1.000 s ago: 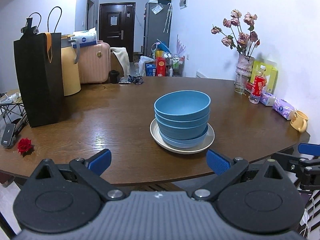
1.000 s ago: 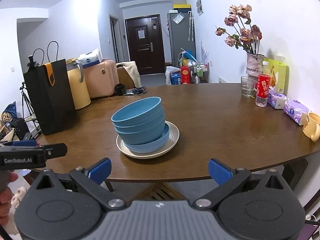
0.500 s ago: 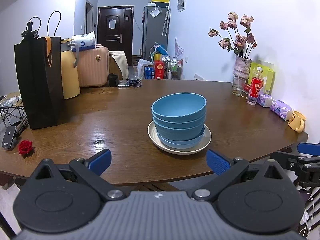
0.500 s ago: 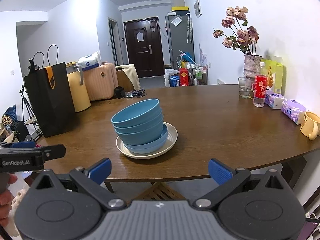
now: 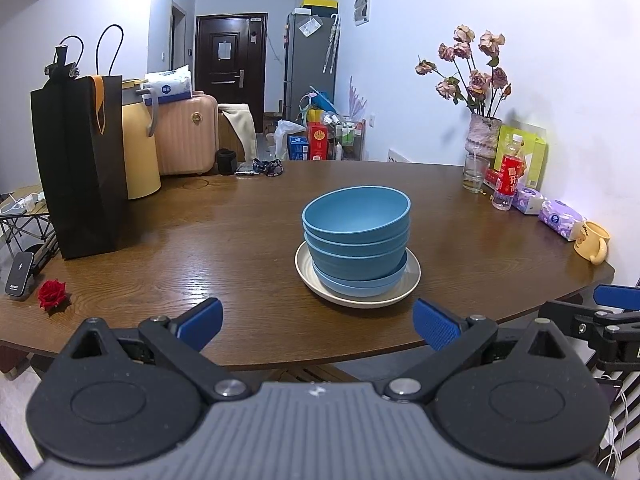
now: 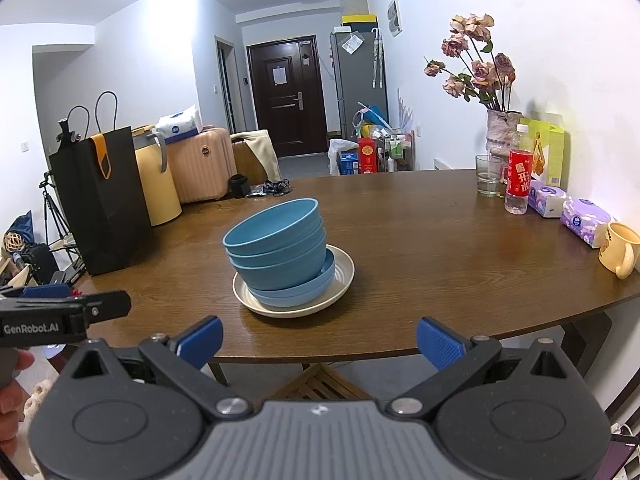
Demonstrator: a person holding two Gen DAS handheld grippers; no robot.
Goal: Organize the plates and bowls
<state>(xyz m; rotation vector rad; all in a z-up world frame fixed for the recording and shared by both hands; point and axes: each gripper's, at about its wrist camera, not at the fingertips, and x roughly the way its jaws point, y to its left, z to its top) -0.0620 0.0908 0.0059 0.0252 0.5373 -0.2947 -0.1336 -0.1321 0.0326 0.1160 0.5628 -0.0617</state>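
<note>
Fig.: both grippers at near edge of table (image 5: 200, 240), pre-contact or post-stack; which one cannot be told from these views alone.

Left gripper (image 5: 316, 318), lower centre of left wrist view: jaws spread wide, nothing btwn the blue pads; tips sit at the table's near rim, well short of the crockery. Right gripper (image 6: 318, 340), lower centre of right wrist view: likewise wide open and empty, held off the table edge.

Task items: stack of blue bowls (image 5: 357, 236) nested one in another, w/ a shallower blue dish at the bottom, all resting on a cream plate (image 5: 412, 276). Stack is centre frame in left view, centre-left in right view. In right view the upper bowls lean toward the left of frame, i.e. not seated level.

Progress (judgement): the visible bowls and the plate are gathered in one pile, so the sorting looks largely done, or else not yet begun if the pile must be split into bowls vs. plates. Possibly left: levelling the tilted bowls. No other plates or bowls show on the table.

Non-task: black paper bag (image 5: 80, 168) at left; vase of dried roses (image 5: 484, 136) and yellow mug (image 5: 594, 242) at right.
</note>
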